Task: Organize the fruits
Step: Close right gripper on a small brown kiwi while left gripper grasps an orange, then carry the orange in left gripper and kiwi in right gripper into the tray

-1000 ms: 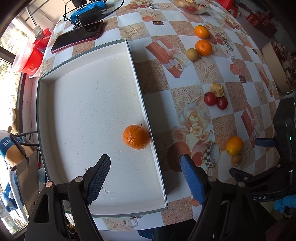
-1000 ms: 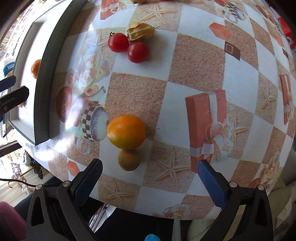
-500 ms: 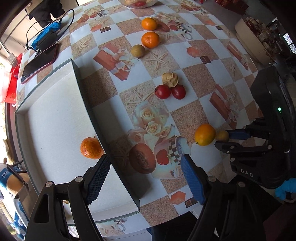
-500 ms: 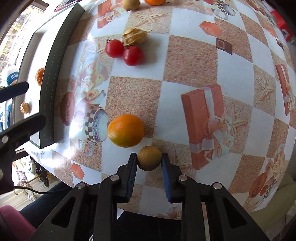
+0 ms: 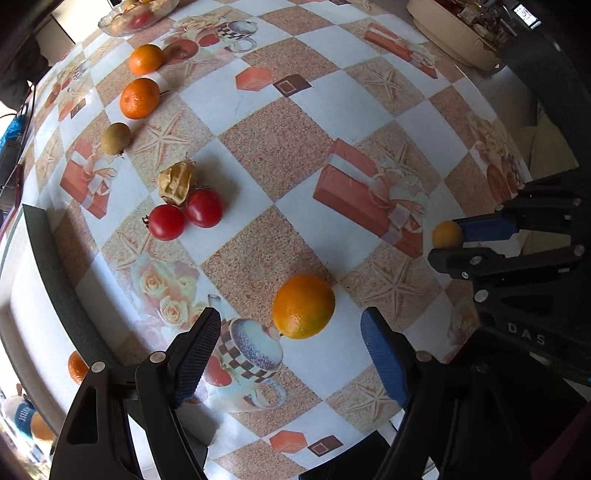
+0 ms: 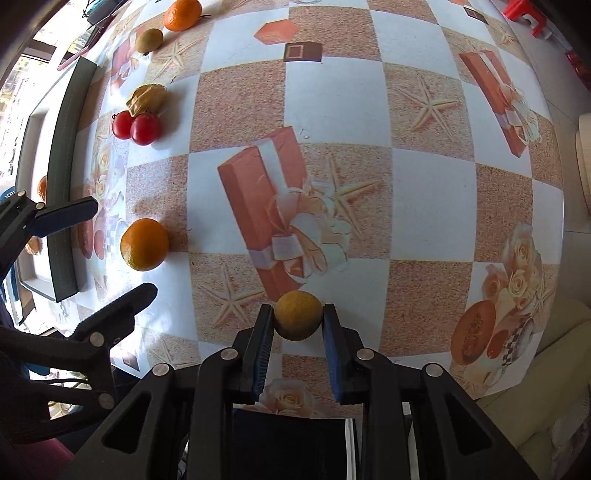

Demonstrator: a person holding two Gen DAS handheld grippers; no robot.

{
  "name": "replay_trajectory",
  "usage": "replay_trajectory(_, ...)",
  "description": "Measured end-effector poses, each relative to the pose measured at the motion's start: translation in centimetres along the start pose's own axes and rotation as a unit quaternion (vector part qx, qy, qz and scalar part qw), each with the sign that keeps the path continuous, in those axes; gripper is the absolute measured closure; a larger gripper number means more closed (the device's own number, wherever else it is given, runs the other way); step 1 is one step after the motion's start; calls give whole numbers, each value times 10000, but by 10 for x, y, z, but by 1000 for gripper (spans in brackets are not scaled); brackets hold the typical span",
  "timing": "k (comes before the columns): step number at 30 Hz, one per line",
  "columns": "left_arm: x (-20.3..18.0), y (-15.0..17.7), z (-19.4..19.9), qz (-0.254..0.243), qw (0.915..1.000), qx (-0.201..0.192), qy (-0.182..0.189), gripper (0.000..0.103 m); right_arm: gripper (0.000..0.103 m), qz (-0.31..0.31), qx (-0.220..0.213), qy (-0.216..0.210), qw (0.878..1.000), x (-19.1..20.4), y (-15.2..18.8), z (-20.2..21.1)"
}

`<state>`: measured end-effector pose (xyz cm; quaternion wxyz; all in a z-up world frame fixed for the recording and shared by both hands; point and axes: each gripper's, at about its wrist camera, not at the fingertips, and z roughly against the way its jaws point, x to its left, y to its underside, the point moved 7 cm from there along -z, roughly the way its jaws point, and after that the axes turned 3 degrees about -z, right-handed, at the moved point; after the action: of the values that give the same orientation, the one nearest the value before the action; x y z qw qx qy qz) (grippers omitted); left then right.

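Note:
My right gripper point(image 6: 298, 317) is shut on a small yellow-brown round fruit point(image 6: 297, 315) and holds it above the table; it also shows in the left wrist view point(image 5: 447, 234). My left gripper point(image 5: 291, 332) is open around a large orange point(image 5: 303, 306) that rests on the tablecloth; the orange also shows in the right wrist view point(image 6: 144, 244). Two red tomatoes point(image 5: 184, 216) and a husked physalis point(image 5: 176, 182) lie farther out. The white tray point(image 5: 51, 273) at the left holds a tangerine point(image 5: 77, 366).
Two tangerines point(image 5: 139, 98) and a small green-brown fruit point(image 5: 115, 138) lie at the far left of the table. A glass bowl of fruit point(image 5: 138, 16) stands at the far edge. The table's near edge is just under both grippers.
My left gripper has swung right from the tray to the large orange. My right gripper closed on the small fruit, lifted it and carried it right.

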<state>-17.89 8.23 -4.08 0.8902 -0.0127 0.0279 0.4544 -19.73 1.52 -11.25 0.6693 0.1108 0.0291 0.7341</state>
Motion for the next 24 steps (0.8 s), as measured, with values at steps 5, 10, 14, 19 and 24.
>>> replay_trajectory(5, -4, -1, -16, 60, 9998, 158, -74, 53, 75, -73, -31, -38, 10000, -5, -3, 2)
replay_trajectory(10, -9, -6, -17, -14, 9999, 98, -131, 66, 75, -27, -63, -48, 10000, -10, -7, 11)
replay_trajectory(14, -3, -8, -12, 240, 9997, 95, -48, 66, 75, 29, -91, -33, 9999, -17, -12, 22)
replay_trajectory(19, 22, 4, 6, 549, 9985, -85, -26, 65, 75, 113, -123, -42, 9999, -8, -11, 34)
replay_trajectory(24, 45, 13, 35, 866, 9954, -402, -60, 65, 75, 310, -204, -53, 9993, 9, -15, 39)
